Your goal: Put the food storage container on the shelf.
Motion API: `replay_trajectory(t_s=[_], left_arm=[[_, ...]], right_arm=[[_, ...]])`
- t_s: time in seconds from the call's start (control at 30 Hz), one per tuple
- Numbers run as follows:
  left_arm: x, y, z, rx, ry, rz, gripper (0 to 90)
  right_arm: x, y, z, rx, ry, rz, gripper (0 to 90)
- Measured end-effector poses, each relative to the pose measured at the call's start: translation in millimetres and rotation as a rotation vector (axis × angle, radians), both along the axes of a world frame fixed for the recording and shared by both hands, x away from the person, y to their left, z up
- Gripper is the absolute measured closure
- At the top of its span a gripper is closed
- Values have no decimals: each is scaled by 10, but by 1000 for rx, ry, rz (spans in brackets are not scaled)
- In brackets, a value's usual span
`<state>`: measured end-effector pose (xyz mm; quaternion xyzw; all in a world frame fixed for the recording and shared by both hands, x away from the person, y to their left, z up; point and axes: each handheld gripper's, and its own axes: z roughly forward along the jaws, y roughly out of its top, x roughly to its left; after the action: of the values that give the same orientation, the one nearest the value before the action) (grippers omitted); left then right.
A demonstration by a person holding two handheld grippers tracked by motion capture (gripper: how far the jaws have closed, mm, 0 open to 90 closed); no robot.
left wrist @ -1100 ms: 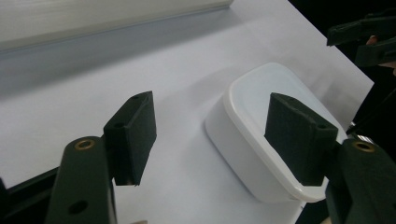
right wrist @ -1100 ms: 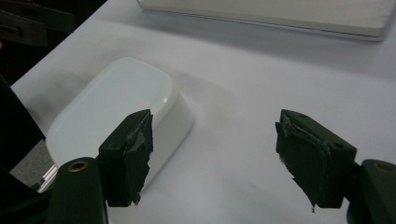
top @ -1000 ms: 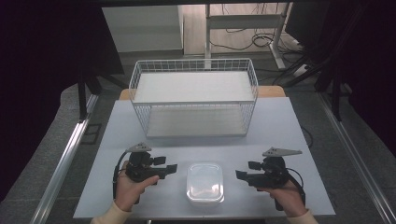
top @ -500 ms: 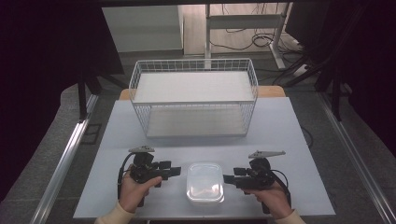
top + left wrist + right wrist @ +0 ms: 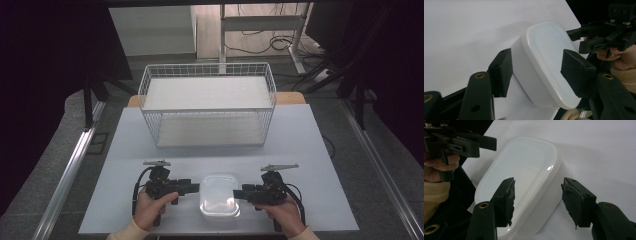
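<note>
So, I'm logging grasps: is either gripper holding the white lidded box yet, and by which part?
Not yet. Both sets of fingers have just been closing, left gripper and right gripper straddling opposite ends of the white box, pads apart from it.

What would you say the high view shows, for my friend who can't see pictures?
A person's two hands each hold a black gripper, the left gripper and right gripper closing in on a white lidded box from either side on a white table. A white wire basket stands farther back.

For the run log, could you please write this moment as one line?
left gripper: closing, box end between pads | right gripper: same, opposite end | lidded white box: on table | wire basket: behind
</note>
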<state>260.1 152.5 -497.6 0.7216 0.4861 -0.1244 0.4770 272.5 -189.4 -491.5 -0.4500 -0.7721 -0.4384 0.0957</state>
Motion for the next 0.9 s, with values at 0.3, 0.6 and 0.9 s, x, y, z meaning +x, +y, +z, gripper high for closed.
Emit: replay_trajectory(t_s=[0.3,0.6,0.9], left_arm=[[14,-88,-143,-65,83,-30,480],[-1,-133,-200,-85,130,-34,629],[-58,-124,-165,-106,127,4,695]], right_arm=[[-22,47,-59,18,27,-9,485],[-30,13,-73,63,64,-39,612],[-48,-36,-85,119,115,-85,678]])
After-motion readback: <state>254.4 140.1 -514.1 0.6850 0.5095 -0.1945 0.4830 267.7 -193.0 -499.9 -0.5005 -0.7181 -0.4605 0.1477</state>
